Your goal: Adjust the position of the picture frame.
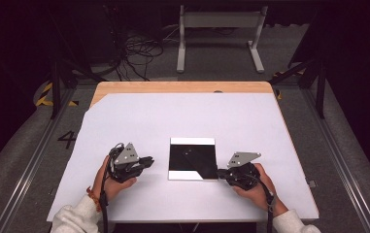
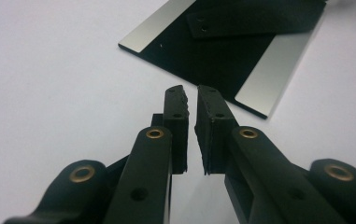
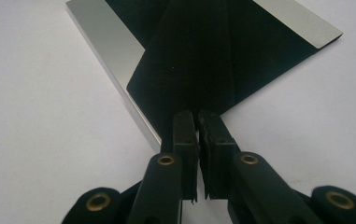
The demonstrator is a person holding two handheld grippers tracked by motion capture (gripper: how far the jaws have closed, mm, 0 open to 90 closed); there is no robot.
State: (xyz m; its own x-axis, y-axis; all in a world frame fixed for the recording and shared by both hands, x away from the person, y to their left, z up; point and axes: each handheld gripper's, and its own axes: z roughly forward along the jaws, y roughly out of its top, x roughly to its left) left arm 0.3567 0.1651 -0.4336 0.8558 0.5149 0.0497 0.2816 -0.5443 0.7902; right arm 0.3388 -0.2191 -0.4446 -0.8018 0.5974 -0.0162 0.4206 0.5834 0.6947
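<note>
From above, a flat square shiny mirror plate [image 1: 193, 158] lies in the middle of the white surface [image 1: 139, 116]. The left tongs [image 1: 146, 161] wait just left of it. The right tongs [image 1: 220, 171] touch its near right corner.

Looking along the left tongs [image 2: 190, 100], they are almost closed, holding nothing.

Looking along the right tongs [image 3: 198, 122], they are closed tight at the plate's [image 3: 110, 46] edge. To lift it well, open a little and slide one tip under slowly.

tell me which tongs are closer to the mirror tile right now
Right. The right tongs sit at the mirror tile's near right corner, tips at its edge. The left tongs lie off its left side with bare table between.
</note>
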